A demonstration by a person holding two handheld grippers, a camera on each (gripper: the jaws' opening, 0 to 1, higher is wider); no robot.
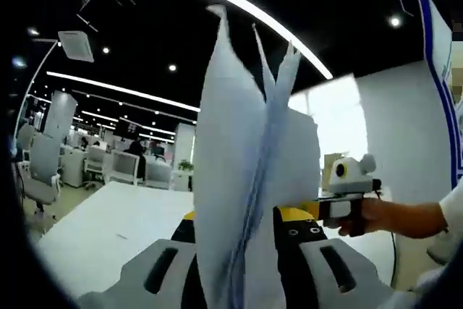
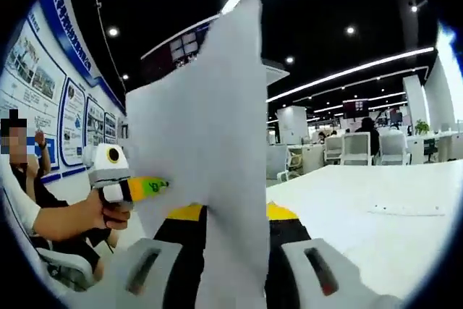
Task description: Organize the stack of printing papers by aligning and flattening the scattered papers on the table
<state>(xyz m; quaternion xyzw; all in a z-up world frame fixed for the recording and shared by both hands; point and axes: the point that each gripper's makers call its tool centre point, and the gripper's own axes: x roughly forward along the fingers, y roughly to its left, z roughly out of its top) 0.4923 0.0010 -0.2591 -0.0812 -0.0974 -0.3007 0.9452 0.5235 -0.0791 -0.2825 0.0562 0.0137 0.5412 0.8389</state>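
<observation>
1. Between the left gripper (image 1: 242, 251)'s jaws, the stack of papers (image 1: 246, 179) stands upright, clamped, its sheets fanning apart at the top.
2. Likewise the right gripper (image 2: 231, 251) clamps the papers, lifted above the white table (image 2: 376, 229).
3. Beyond, office chairs (image 1: 123, 168) line the room.

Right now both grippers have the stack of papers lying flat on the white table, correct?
Not flat. Both grippers do hold the papers, but the sheets stand upright between the jaws, lifted above the white table, with the top corners fanning apart. The left gripper view shows this; the right gripper grips their far edge.
</observation>
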